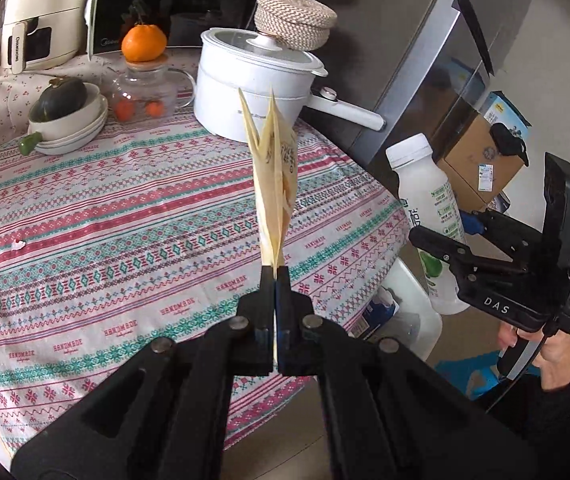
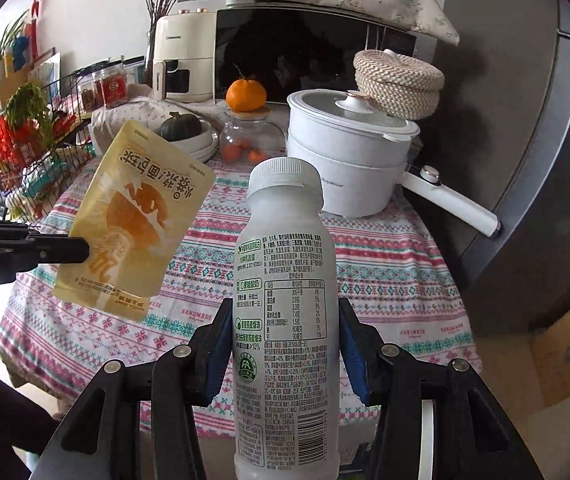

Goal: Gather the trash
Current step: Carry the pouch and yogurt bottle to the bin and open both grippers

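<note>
**Inspector A:** Begin with the largest item. The round table under a striped, patterned cloth in pink, teal and white [image 1: 125,216] fills the left wrist view; its near edge is hidden behind the gripper's black arms. A white lidded electric pot with a long handle [image 2: 349,160] stands at the far side, and a woven straw lidded basket [image 2: 399,80] sits behind it, its base hidden by the pot lid.

**Inspector B:** Noted. The task items?

**Inspector A:** The frosted white plastic bottle with a white screw cap [image 2: 285,312] stands upright, long axis vertical, cap uppermost. The right gripper [image 2: 285,344] is clamped on its lower body, blue pads pressing either side. Its base runs out of the right wrist view. It is held off the table's right edge.

**Inspector B:** And the other?

**Inspector A:** The flat yellow snack pouch with an orange picture [image 2: 129,224] is pinched at one edge by the left gripper [image 1: 275,280], jaws tight together on it. It is held above the cloth, not touching. Its long axis rises up and away from the jaws; the printing reads inverted, so the pouch is upside down. In the left wrist view it shows edge-on only.

**Inspector B:** Surroundings?

**Inspector A:** A dark green squash in stacked white bowls [image 1: 65,120], a glass jar [image 1: 141,92] with an orange [image 1: 143,43] on its lid. A small white scrap [image 1: 18,245] lies on the cloth; what it is cannot be determined.
</note>
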`<move>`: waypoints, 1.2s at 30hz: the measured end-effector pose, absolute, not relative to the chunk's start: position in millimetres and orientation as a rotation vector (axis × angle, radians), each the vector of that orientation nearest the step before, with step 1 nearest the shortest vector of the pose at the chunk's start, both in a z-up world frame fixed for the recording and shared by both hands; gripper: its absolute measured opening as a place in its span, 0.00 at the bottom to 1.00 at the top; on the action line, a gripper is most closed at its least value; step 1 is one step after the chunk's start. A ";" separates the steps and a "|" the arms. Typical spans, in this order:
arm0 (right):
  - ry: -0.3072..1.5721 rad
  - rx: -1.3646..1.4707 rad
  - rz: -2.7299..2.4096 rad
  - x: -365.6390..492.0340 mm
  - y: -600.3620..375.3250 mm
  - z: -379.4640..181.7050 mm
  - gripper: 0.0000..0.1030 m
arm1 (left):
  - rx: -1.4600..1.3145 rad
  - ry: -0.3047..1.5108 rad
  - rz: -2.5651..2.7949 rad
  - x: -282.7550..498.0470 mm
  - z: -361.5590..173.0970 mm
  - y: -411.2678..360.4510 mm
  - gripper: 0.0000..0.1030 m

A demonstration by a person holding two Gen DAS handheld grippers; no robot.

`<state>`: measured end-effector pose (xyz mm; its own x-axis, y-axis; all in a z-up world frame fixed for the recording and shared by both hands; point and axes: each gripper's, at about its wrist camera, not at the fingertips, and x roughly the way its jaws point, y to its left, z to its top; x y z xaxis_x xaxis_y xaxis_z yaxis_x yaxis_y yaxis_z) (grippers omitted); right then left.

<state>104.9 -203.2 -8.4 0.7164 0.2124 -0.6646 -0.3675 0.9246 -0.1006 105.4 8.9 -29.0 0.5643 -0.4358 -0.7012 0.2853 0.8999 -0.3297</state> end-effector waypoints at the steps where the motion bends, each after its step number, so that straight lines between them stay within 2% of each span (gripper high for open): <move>1: 0.694 -0.211 0.310 96.2 -216.1 -6.9 0.48 | -0.171 0.874 -0.442 103.6 -28.9 -0.1 0.01; 6: 0.666 -0.063 0.230 68.6 -276.8 -24.6 0.48 | -0.100 0.908 -0.523 95.8 -39.5 -46.6 0.01; 9: 0.712 -0.038 0.144 64.7 -303.5 -36.2 0.48 | -0.063 0.955 -0.586 92.5 -54.1 -81.3 0.01; 19: 0.696 0.012 0.056 45.4 -355.2 -37.0 0.49 | 0.063 1.033 -0.765 76.2 -91.8 -189.7 0.01; 31: 0.702 0.045 -0.008 32.9 -387.9 -40.7 0.49 | 0.117 1.012 -0.728 89.5 -111.6 -210.1 0.03; 32: 0.706 0.050 -0.007 33.4 -388.6 -41.3 0.49 | 0.121 1.006 -0.718 89.3 -110.2 -208.7 0.12; 33: 0.708 0.056 -0.007 33.6 -389.2 -41.8 0.49 | 0.119 1.003 -0.713 89.6 -109.2 -207.1 0.28; 35: 0.710 0.064 -0.008 34.1 -389.0 -42.7 0.49 | 0.114 0.985 -0.689 88.7 -103.9 -200.6 0.45; 36: 0.710 0.069 -0.008 34.9 -388.6 -43.0 0.49 | 0.112 0.978 -0.679 89.4 -101.0 -197.0 0.49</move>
